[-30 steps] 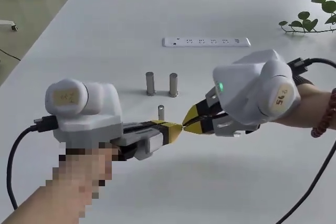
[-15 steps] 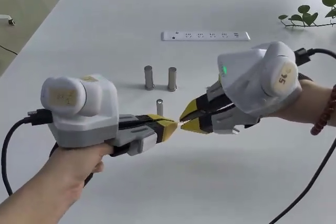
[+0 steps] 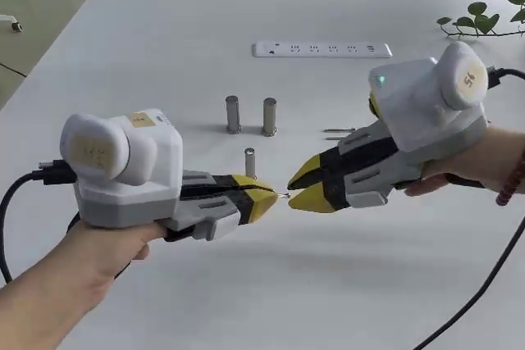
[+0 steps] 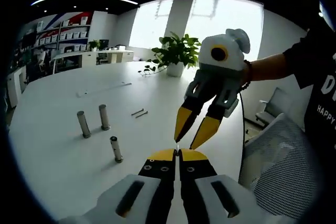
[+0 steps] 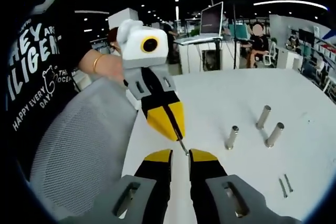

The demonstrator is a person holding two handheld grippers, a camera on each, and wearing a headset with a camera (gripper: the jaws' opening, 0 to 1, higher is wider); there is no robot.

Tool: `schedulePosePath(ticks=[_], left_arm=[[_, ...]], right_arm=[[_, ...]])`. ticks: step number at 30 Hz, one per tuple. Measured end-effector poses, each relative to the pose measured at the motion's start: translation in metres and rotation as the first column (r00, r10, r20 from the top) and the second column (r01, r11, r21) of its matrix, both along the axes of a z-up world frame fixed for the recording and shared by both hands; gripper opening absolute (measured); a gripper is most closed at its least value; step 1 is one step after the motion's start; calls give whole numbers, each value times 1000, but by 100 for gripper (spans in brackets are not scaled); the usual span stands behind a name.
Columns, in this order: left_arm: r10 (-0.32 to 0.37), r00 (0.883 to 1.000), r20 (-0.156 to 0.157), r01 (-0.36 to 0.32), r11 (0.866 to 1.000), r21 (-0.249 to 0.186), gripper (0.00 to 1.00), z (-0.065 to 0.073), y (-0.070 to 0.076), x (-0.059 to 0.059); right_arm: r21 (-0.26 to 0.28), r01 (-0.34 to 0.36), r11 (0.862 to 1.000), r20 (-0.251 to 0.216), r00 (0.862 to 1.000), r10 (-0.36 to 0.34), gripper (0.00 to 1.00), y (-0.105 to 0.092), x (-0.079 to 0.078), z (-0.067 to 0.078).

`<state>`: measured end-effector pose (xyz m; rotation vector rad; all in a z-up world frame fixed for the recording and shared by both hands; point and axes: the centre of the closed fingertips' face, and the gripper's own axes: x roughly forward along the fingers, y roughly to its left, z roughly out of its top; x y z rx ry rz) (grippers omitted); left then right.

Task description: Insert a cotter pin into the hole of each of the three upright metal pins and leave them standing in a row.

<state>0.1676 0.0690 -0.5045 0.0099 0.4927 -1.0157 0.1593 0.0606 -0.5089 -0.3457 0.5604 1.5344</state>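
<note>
Three upright metal pins stand on the white table: two side by side [image 3: 234, 114] [image 3: 269, 116] and a shorter one [image 3: 250, 161] in front of them. Just right of the short pin, above the table, my left gripper [image 3: 273, 196] is shut on a thin cotter pin [image 5: 182, 145], which pokes out of its tips. My right gripper [image 3: 300, 187] faces it tip to tip, open, its jaws on either side of the cotter pin's free end without closing on it. In the left gripper view the cotter pin [image 4: 178, 148] rises from the shut jaws toward the right gripper [image 4: 191, 132].
Two spare cotter pins [image 3: 338, 130] lie on the table right of the metal pins. A white power strip [image 3: 321, 49] lies farther back, and a plant's leaves [image 3: 484, 22] reach in at the far right. Cables trail from both grippers.
My right gripper has opened and drawn back to the right, off the cotter pin. The left gripper keeps hold of the pin and has barely moved.
</note>
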Motion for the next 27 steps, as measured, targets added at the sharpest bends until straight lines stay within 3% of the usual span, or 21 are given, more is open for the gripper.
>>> schedulePosePath(ticks=[4,7,11,18,27], left_arm=[[-38,999,12,38,999,-26,0,4,-3,-6],[-84,996,30,86,996,-38,0,7,-6,-13],[-118,992,41,121,991,-58,0,11,-11,-18],[-163,986,46,166,984,-70,0,12,-14,-24],[-191,981,44,195,977,-83,0,13,-15,-31]], right_arm=[[-1,-6,1000,-2,1000,6,7,-2,-2,-1],[31,-28,999,-44,999,29,7,-1,-10,2],[25,-53,998,-59,997,55,6,-2,-17,1],[32,-88,996,-75,993,90,0,1,-26,2],[6,-137,991,-68,988,137,0,1,-34,1]])
